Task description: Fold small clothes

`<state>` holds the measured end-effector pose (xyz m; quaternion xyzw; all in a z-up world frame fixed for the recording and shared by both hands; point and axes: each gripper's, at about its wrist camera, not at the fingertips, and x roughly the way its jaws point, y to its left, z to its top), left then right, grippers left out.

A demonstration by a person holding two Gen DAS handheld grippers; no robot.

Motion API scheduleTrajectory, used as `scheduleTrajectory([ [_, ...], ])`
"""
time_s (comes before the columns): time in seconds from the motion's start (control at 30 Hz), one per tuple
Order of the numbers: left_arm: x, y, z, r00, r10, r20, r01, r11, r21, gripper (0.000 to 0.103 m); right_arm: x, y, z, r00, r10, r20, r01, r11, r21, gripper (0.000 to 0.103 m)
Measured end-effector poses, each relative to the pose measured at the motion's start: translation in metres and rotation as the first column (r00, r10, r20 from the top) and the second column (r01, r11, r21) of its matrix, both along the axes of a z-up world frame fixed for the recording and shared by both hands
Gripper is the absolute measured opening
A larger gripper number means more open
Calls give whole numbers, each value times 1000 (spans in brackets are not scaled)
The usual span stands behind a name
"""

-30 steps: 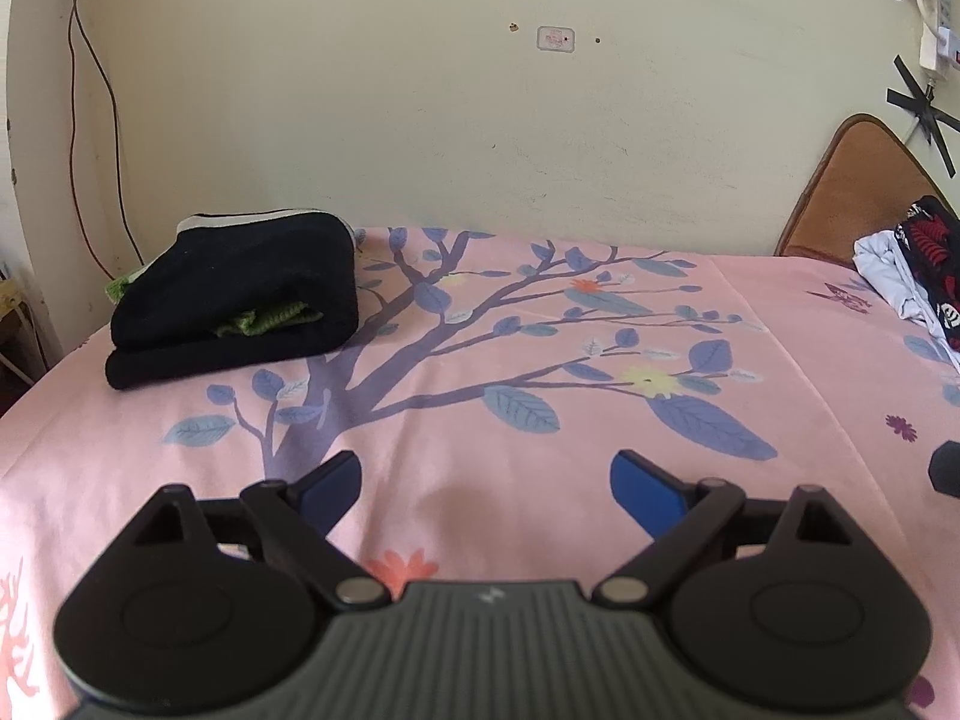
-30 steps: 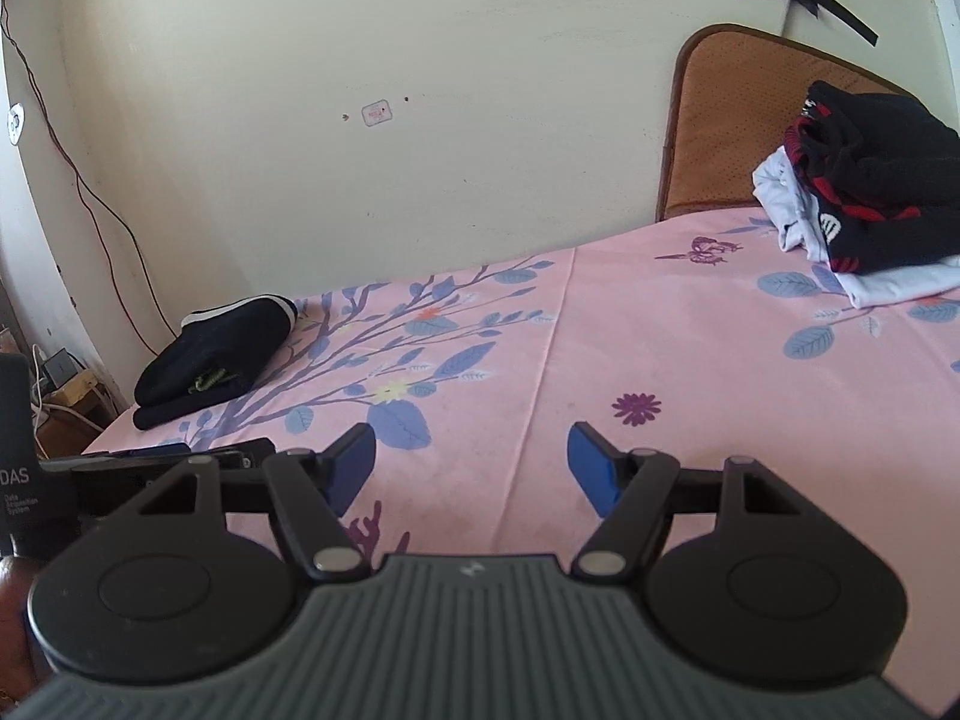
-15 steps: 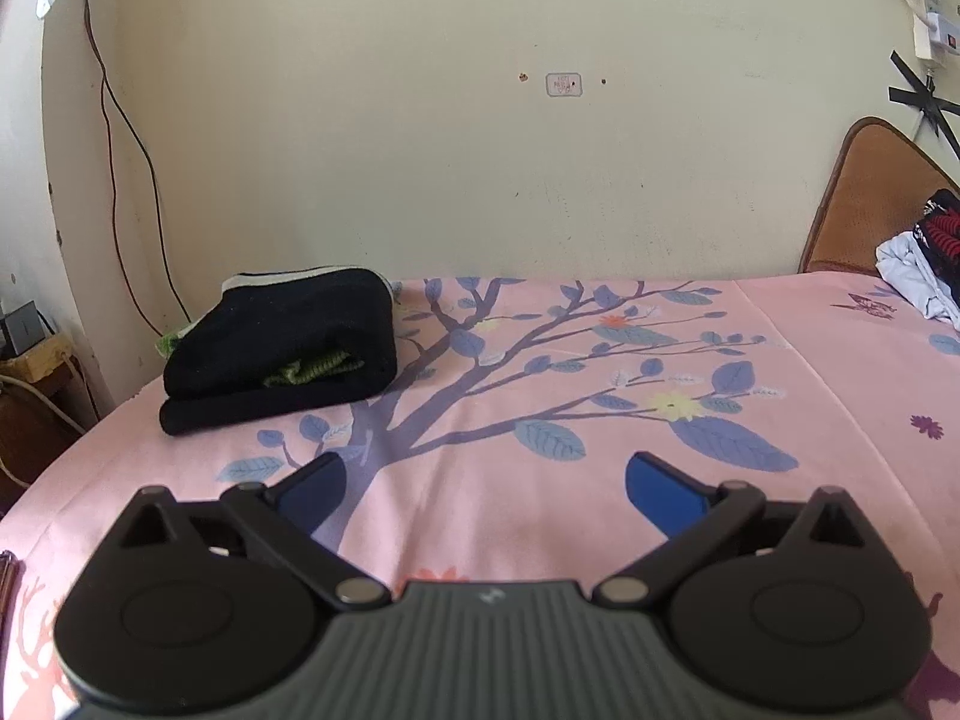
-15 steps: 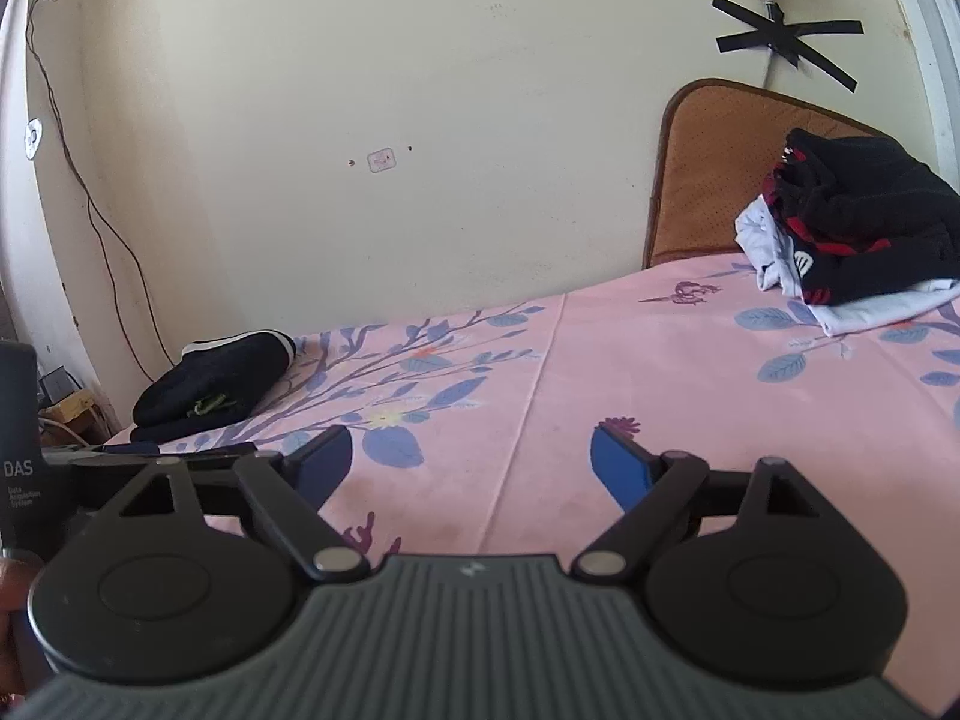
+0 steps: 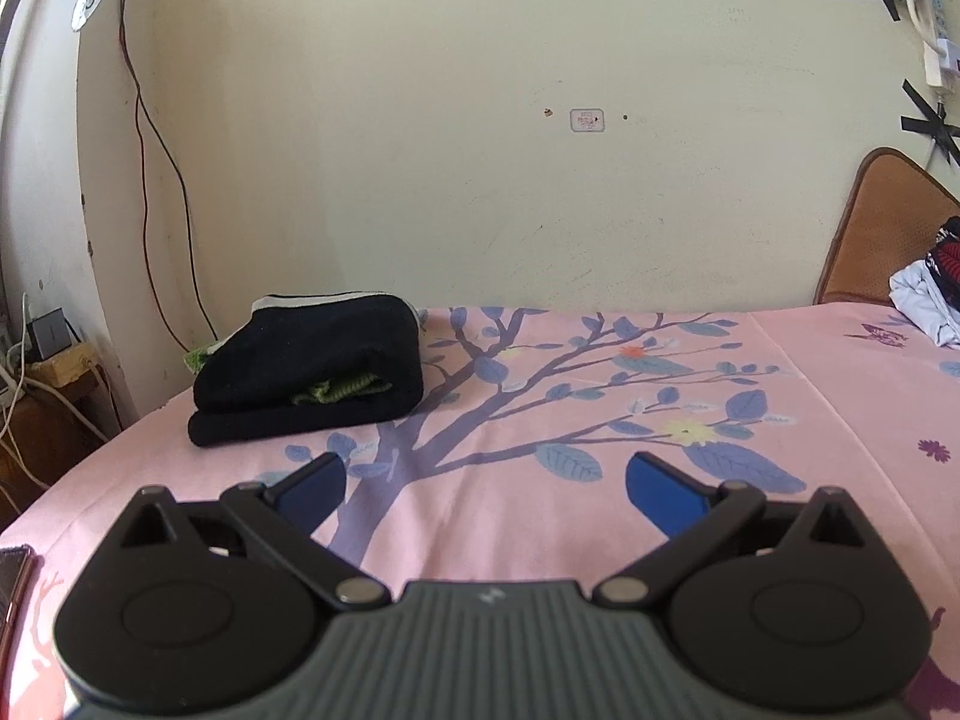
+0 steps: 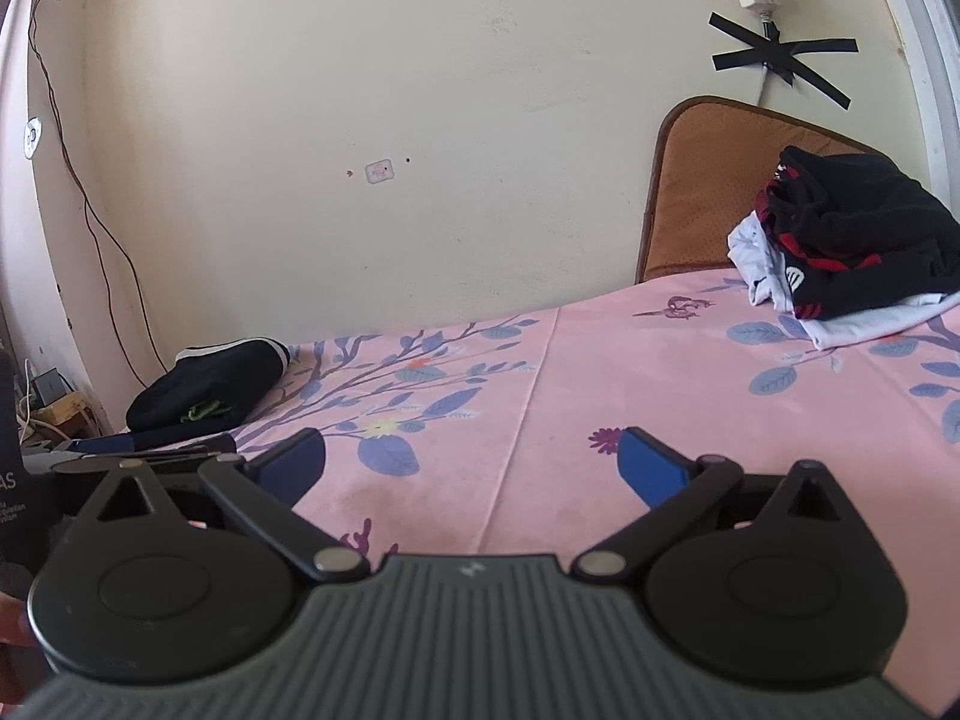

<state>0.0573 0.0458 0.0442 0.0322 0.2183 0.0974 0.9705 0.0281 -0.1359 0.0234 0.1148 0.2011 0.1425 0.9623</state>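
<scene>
A folded black garment (image 5: 312,369) with a white band and green cloth tucked inside lies at the far left of the pink floral bedsheet (image 5: 600,396); it also shows in the right wrist view (image 6: 207,390). A loose pile of black, red and white clothes (image 6: 840,246) sits at the far right by the headboard, its edge visible in the left wrist view (image 5: 930,294). My left gripper (image 5: 486,492) is open and empty above the sheet. My right gripper (image 6: 471,468) is open and empty, to the right of the left gripper (image 6: 150,456).
A cream wall (image 5: 480,150) runs behind the bed. A brown headboard cushion (image 6: 708,192) stands at the back right. A wooden side stand with cables and a charger (image 5: 48,360) is off the bed's left edge. A phone edge (image 5: 12,576) lies at the near left.
Both grippers have drawn back and tilted up, so the folded black garment and the clothes pile sit lower and farther in view. Both stay open and empty.
</scene>
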Motion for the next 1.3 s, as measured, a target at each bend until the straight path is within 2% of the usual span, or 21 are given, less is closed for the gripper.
scheduleTrajectory([
  [0.1,1,6,-1,1000,15,-6,-15,999,-32,103,-1,-1,0,1000,-7,4,7,1000,5,103],
  [0.27,6,8,-2,999,32,-40,-33,999,-42,103,0,-3,-1,1000,-21,-8,21,1000,17,103],
  [0.47,25,2,-10,987,10,-163,-10,1000,-3,103,3,-2,-2,1000,4,-30,-3,1000,22,103],
  [0.6,31,0,-14,979,-6,-205,7,1000,5,103,-1,-3,-1,1000,16,-4,-16,999,31,103],
  [0.77,32,3,-14,976,10,-216,-13,1000,-11,103,3,0,-1,999,48,-22,-47,999,21,103],
  [0.9,32,5,-14,976,35,-216,-38,999,-10,103,-2,3,1,995,97,13,-97,994,40,103],
  [1.17,25,-3,-11,984,62,-165,-53,997,58,103,-4,-10,0,995,93,29,-97,986,134,103],
  [1.3,22,-6,-9,987,84,-136,-73,994,85,103,-2,-14,-1,991,132,18,-134,977,169,103],
])
